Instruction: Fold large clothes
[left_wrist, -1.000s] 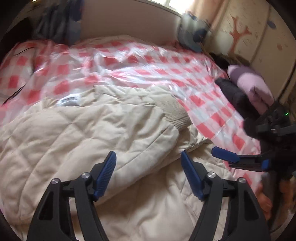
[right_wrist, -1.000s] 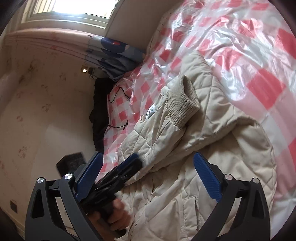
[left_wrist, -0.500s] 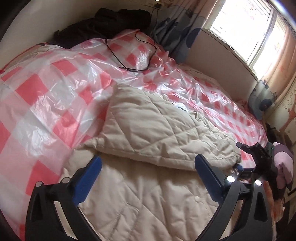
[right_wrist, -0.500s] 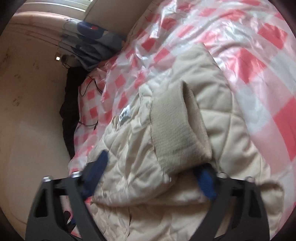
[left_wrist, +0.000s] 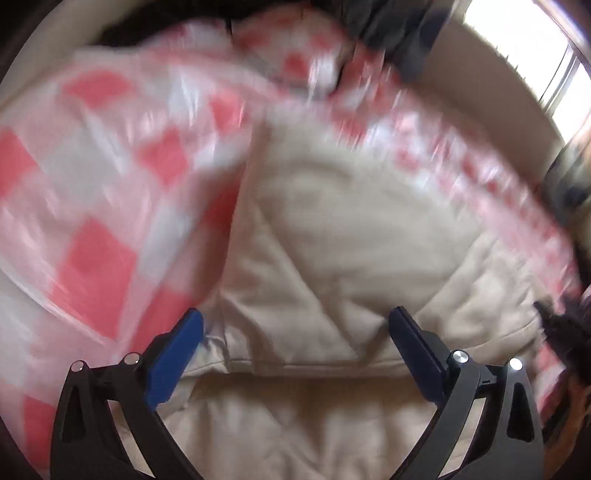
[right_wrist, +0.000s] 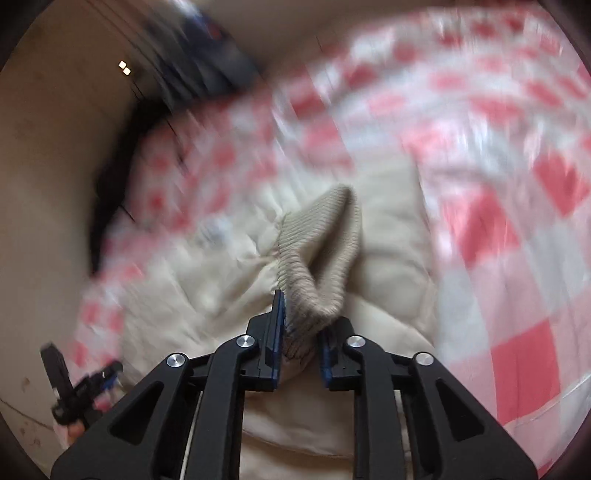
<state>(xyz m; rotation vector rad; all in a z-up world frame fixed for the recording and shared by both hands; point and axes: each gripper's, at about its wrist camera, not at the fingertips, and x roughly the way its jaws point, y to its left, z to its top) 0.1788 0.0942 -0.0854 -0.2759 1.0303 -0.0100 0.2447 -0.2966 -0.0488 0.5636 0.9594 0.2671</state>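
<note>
Right gripper (right_wrist: 299, 343) pinching ribbed cuff (right_wrist: 321, 258) of soft, bulky quilted jacket (left_wrist: 351, 229); left gripper (left_wrist: 295, 354) spread beside jacket hem. Best grip: cuff, hem.

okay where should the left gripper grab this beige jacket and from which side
Take the folded edge of the jacket lying right between the open left gripper fingers, coming straight forward and down. That edge is a thick ridge. The right gripper already pinches the ribbed cuff.
</note>
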